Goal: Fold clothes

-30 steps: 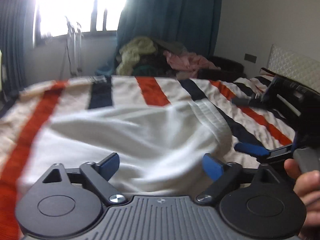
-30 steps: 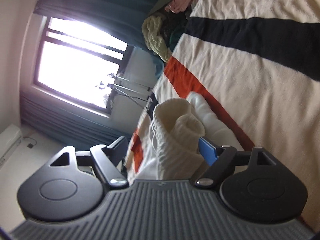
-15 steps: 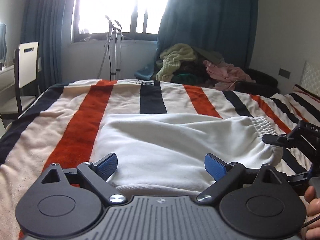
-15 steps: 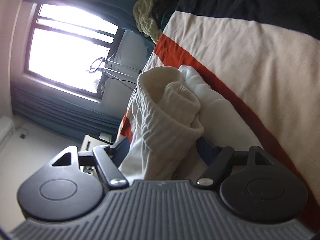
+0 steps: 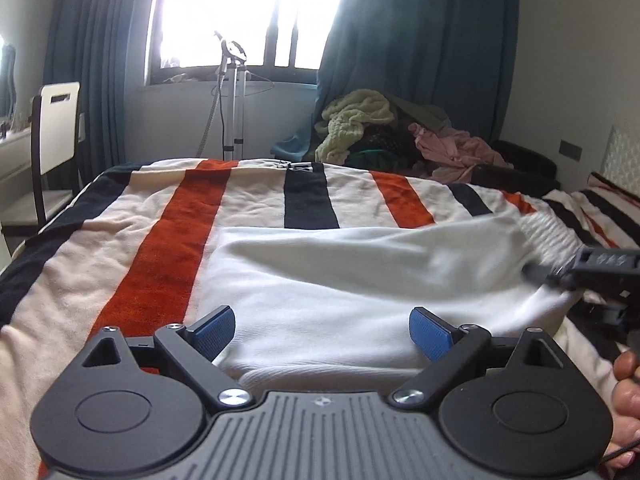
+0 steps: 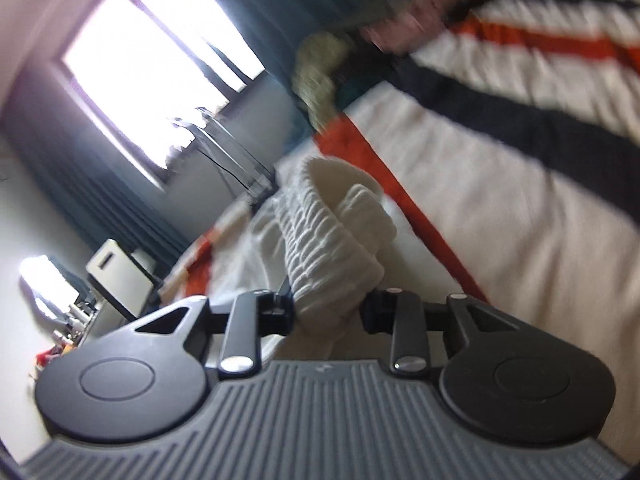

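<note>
White trousers (image 5: 360,292) lie spread across the middle of the striped bed (image 5: 176,240), so the cloth has a flat base for folding. My right gripper (image 6: 326,310) has its jaws pinched narrow on the gathered elastic waistband (image 6: 332,240), toward the bed's right side. I judge this grip is meant to lift that end and carry it over. My left gripper (image 5: 320,328) hovers over the near edge of the trousers with jaws wide and nothing between them, placed to take the near hem next. A heap of unfolded clothes (image 5: 380,128) sits beyond the far edge.
</note>
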